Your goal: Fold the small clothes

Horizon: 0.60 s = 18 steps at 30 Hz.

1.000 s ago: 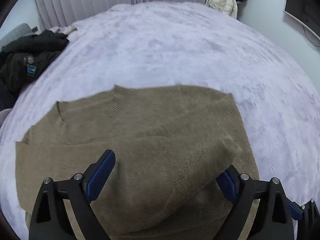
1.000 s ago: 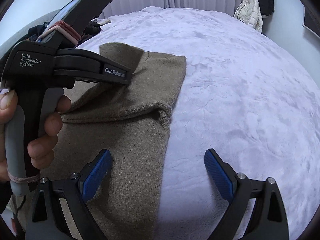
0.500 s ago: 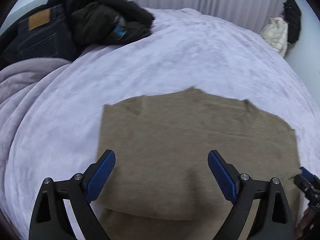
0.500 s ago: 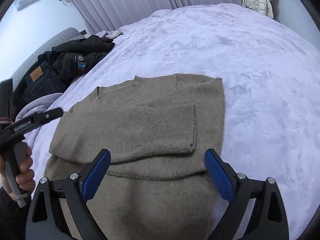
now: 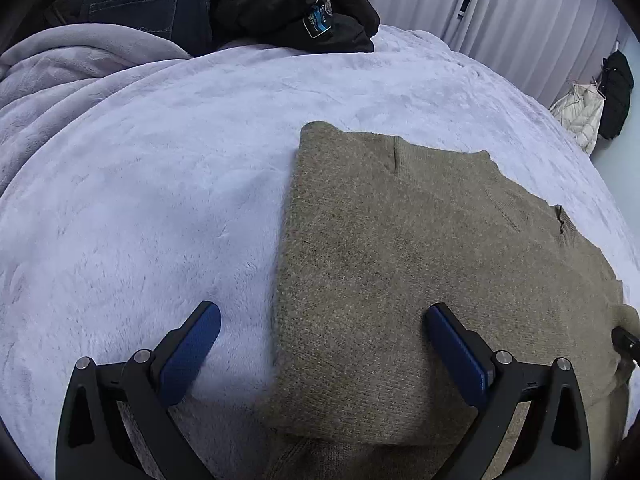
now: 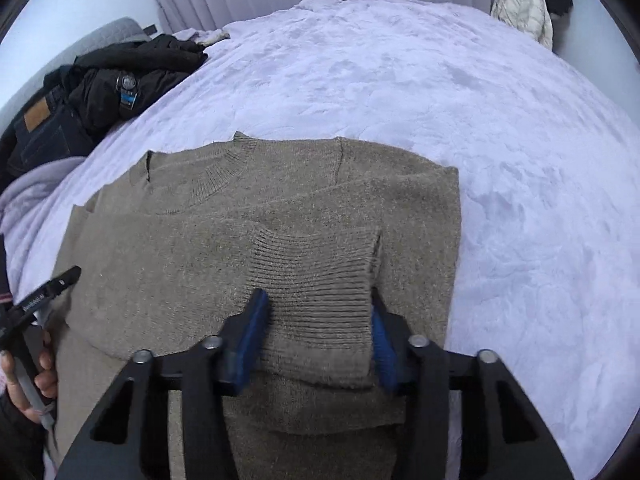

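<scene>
A brown knit sweater lies partly folded on the lilac plush bed cover, neckline toward the far side. My left gripper hovers over the sweater's left folded edge, jaws opening wide, one pad over the bed cover and one over the knit, gripping nothing. In the right wrist view the sweater has a sleeve folded across its front. The jaws of my right gripper are closing on the ribbed sleeve cuff, which bunches between the blue pads. The left gripper's body and the hand holding it show at the left edge.
A pile of dark clothes sits at the bed's far left: blue jeans and a black jacket. A rumpled lilac blanket lies beside them. A pale padded coat hangs by the curtains. Bare bed cover stretches right of the sweater.
My left gripper swung left to the sweater's left edge. My right gripper moved left over the folded sleeve and closed its jaws on the ribbed cuff.
</scene>
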Tool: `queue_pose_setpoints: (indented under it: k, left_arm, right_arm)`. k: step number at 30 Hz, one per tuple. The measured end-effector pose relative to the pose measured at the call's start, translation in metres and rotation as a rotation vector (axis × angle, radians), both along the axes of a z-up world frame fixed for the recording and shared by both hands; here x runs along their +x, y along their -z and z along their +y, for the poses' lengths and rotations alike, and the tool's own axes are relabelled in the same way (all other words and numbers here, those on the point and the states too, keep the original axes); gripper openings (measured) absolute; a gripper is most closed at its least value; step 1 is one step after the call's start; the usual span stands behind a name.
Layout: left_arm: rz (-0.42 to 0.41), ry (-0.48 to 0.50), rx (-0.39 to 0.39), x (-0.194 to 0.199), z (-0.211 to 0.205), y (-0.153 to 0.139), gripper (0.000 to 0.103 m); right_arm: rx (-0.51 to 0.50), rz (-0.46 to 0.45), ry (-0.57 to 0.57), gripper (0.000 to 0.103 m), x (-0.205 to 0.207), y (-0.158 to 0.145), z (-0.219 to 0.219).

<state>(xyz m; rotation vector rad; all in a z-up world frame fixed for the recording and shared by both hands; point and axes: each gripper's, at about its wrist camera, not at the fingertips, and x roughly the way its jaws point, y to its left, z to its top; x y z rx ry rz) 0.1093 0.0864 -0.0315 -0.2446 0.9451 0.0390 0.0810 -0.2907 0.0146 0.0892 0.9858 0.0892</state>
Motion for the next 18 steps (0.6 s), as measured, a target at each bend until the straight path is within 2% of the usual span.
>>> queue_pose_setpoints:
  k: [1, 6, 9, 11, 12, 14, 16, 18]
  left_arm:
    - [-0.001, 0.001, -0.004, 0.0, 0.001, 0.0, 0.103]
    - [0.015, 0.016, 0.038, 0.0, -0.001, -0.016, 0.103]
    - [-0.03, 0.028, 0.097, -0.002, -0.01, -0.031, 0.103]
    - [0.034, 0.059, 0.183, 0.007, -0.023, -0.02, 0.103]
    - [0.061, 0.079, 0.186, 0.01, -0.027, -0.014, 0.103]
    - [0.052, 0.078, 0.181, 0.01, -0.025, -0.016, 0.103]
    - [0.063, 0.079, 0.168, 0.013, -0.021, -0.019, 0.103]
    - [0.077, 0.067, 0.174, 0.014, -0.017, -0.025, 0.103]
  right_arm:
    - [0.0, 0.002, -0.008, 0.011, -0.001, -0.002, 0.003]
    - [-0.075, -0.087, 0.013, 0.009, -0.015, -0.028, 0.013]
    - [-0.096, -0.147, 0.03, 0.009, -0.021, -0.041, 0.011]
    - [-0.124, -0.104, 0.049, 0.009, -0.011, -0.03, 0.008]
    - [-0.138, -0.079, 0.075, 0.009, -0.006, -0.021, 0.004]
    - [-0.094, -0.025, 0.122, 0.009, 0.0, -0.001, -0.01]
    - [-0.06, -0.026, 0.118, 0.01, 0.0, 0.005, -0.015]
    - [-0.069, -0.025, 0.099, 0.022, -0.001, 0.001, -0.013]
